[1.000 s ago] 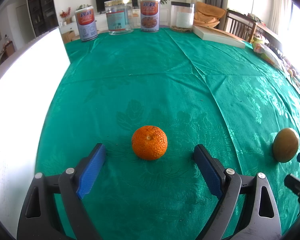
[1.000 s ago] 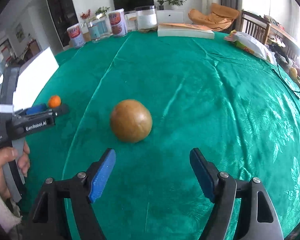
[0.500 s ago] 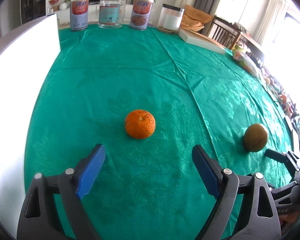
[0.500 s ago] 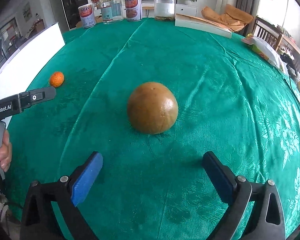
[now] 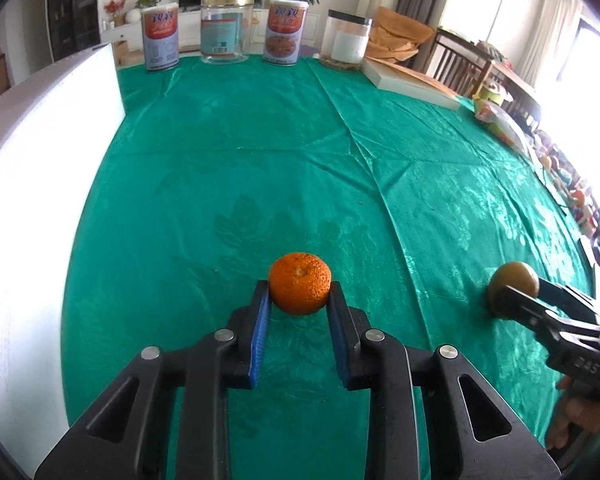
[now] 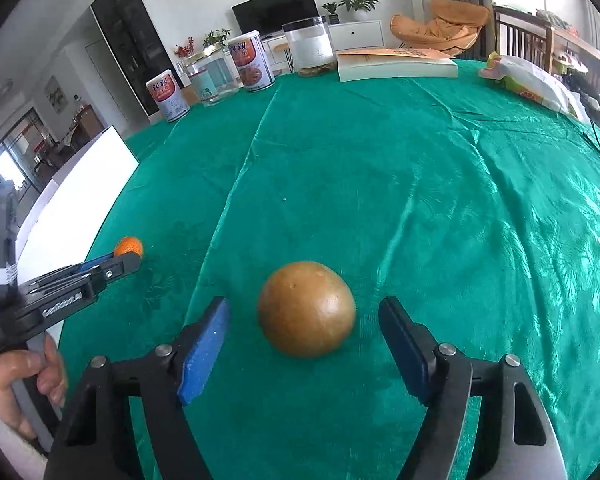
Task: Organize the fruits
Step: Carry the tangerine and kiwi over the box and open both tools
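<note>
A small orange mandarin [image 5: 300, 289] sits on the green tablecloth [image 5: 260, 168]. My left gripper [image 5: 300, 292] is shut on it, with a blue pad touching each side. The mandarin [image 6: 128, 247] also shows in the right wrist view, at the left gripper's tip. A larger brown-green round fruit [image 6: 307, 309] rests on the cloth between the fingers of my right gripper [image 6: 305, 310], which is open, with gaps on both sides. The same fruit [image 5: 514, 280] shows at the right of the left wrist view, partly hidden by the right gripper's fingers.
A white board [image 5: 40, 168] stands along the table's left side. Two cans [image 5: 161, 37], a glass jar [image 5: 224, 28] and a plastic jar [image 5: 347, 42] line the far edge. A flat box [image 6: 396, 65] and snack bags [image 6: 536, 84] lie at the far right.
My left gripper has moved forward and closed on the mandarin. My right gripper has moved forward around the brown fruit and its jaws have narrowed a little.
</note>
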A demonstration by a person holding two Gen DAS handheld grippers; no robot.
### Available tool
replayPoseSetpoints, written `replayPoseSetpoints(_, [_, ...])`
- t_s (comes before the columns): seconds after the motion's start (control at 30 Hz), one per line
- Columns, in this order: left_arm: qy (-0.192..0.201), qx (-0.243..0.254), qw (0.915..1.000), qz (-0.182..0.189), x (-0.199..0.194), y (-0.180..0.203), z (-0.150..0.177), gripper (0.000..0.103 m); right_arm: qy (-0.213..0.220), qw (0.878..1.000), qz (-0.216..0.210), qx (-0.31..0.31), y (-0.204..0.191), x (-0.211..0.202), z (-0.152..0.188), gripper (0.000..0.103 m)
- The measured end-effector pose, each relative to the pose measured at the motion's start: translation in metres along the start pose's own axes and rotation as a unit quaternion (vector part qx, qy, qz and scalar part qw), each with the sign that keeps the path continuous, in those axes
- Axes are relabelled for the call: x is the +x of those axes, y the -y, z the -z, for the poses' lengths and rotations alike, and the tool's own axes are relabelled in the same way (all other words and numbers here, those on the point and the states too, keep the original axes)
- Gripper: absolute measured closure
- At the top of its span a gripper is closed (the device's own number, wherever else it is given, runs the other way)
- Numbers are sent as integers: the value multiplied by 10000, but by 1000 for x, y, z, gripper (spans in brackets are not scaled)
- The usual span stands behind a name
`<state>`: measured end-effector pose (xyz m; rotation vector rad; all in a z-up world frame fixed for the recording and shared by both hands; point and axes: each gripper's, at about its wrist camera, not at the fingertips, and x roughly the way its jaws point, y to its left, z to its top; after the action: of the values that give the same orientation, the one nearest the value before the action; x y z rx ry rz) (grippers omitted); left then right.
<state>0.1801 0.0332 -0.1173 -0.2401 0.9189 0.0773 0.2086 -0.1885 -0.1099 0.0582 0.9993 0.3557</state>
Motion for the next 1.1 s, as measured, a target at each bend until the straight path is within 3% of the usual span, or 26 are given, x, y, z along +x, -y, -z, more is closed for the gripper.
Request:
replayPoseSetpoints(0.03, [-26, -65, 9999, 149, -7, 0, 2, 76, -161, 9998, 10, 75, 1, 7, -3, 54])
replayPoseSetpoints(0.2, [20, -301, 9921, 1219, -80, -1, 16, 76, -192, 9985, -341, 376, -9, -14, -3, 54])
replayPoseSetpoints(0.3, [232, -419, 9811, 1875, -148, -13, 19, 76, -27, 9943, -1039, 229, -47, -47, -9, 54])
replayPoseSetpoints(0.4, [673, -539, 9755, 2025, -214, -42, 16, 76, 116, 9846, -1734, -173, -108, -80, -20, 54])
replayPoseSetpoints(0.53, [1032, -838, 9813, 1395, -264, -109, 15, 76, -47, 9646, -2460, -951, -205, -99, -21, 54])
replayPoseSetpoints(0.6, [1010, -927, 9880, 712, -265, -144, 18, 75, -349, 9526, -2719, -1323, -250, -94, -13, 54])
replayPoseSetpoints(0.67, [750, -1109, 9909, 163, -248, -182, 22, 75, -643, 9420, -2800, -1734, -291, -82, -3, 54])
replayPoseSetpoints(0.8, [38, -1420, 9885, -525, -193, -238, 35, 75, -1121, 9272, -2484, -2569, -353, -53, 29, 54])
replayPoseSetpoints(0.97, [-504, -1370, 9860, -806, -155, -256, 43, 73, -1588, 9081, -1932, -3360, -395, -27, 56, 54])
replayPoseSetpoints(1.03, [-561, -1377, 9854, -828, -149, -259, 44, 65, -1728, 9022, -1757, -3539, -401, -17, 61, 54])
replayPoseSetpoints(1.1, [-509, -1420, 9848, -859, -150, -259, 44, 50, -1784, 9005, -1625, -3619, -405, -12, 64, 53])
